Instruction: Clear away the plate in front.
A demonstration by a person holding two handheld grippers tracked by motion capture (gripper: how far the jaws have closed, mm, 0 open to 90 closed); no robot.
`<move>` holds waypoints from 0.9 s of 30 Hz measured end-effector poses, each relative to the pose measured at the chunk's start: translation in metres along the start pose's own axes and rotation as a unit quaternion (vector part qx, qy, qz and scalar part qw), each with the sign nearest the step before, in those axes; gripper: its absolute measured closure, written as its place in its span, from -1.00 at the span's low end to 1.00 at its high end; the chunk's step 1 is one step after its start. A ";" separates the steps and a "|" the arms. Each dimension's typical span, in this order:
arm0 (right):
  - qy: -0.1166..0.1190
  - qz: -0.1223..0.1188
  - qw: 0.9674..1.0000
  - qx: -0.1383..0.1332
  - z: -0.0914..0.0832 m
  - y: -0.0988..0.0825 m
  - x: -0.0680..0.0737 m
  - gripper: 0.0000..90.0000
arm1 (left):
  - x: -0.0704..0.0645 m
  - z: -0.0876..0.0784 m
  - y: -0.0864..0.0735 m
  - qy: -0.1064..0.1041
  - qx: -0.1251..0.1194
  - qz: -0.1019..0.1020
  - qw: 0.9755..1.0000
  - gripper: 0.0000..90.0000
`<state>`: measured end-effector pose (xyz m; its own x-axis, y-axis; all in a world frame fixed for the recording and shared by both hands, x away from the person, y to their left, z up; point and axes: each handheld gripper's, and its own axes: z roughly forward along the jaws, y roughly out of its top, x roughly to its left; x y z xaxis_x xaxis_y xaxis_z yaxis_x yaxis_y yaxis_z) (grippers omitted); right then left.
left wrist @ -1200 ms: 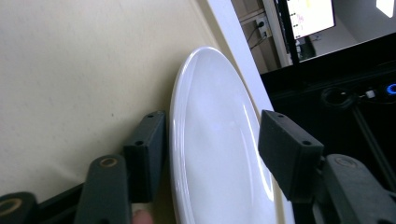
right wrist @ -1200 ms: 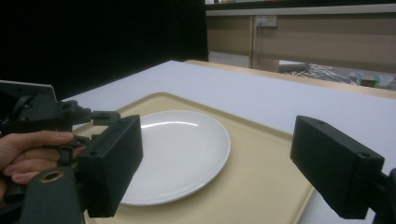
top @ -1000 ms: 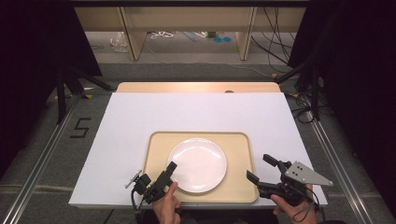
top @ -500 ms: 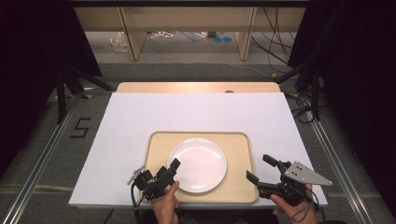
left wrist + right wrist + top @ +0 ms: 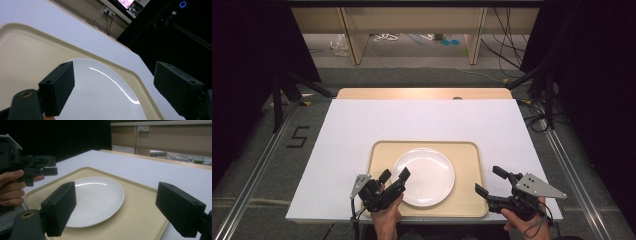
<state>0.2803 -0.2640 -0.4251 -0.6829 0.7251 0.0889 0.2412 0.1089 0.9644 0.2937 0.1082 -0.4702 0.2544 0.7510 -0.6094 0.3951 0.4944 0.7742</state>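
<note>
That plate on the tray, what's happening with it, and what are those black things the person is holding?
A person holds a hand-held gripper in each hand at a white table. The white plate lies empty on a beige tray. The left hand-held gripper hangs open over the plate's near-left edge, gripping nothing. The right hand-held gripper waits open beside the tray's right corner.

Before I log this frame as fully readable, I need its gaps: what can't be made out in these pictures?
- Plate: its near rim is cut off by the bottom edge of the left gripper view.
- Tray: in the high view, its near left corner is hidden under the left gripper.
- Right gripper: whether it touches the tray's corner cannot be told.
- Items on the floor beyond the table, high view: too small to identify.
</note>
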 end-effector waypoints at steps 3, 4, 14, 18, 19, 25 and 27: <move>-0.005 -0.001 1.000 0.003 0.000 0.000 0.000 -0.61 | 0.000 -0.002 0.004 -0.009 0.001 0.026 1.000 -0.63; -0.005 -0.002 1.000 0.002 0.000 0.000 0.000 -0.62 | -0.001 -0.003 0.005 -0.011 -0.001 0.036 0.999 -0.63; -0.004 0.000 1.000 0.004 0.000 0.000 0.001 -0.62 | -0.002 -0.008 0.013 -0.022 0.011 0.113 0.993 -0.62; 0.000 0.001 1.000 0.003 0.001 -0.001 0.000 -0.62 | -0.008 -0.008 0.012 -0.007 0.018 0.157 0.987 -0.63; 0.000 0.001 1.000 0.006 0.000 -0.001 0.000 -0.62 | -0.009 -0.008 0.012 -0.011 0.023 0.159 0.987 -0.63; 0.001 0.002 1.000 0.003 0.000 -0.001 0.000 -0.62 | -0.009 -0.014 0.015 -0.016 0.028 0.194 0.980 -0.64; 0.001 0.002 1.000 0.003 0.000 0.000 -0.001 -0.62 | -0.010 -0.018 0.018 -0.019 0.024 0.203 0.979 -0.64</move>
<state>0.2806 -0.2644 -0.4257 -0.6836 0.7237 0.0942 0.2487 0.1098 0.9623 0.2821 0.1175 -0.4473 0.4312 0.8642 -0.2595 0.2952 0.1366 0.9456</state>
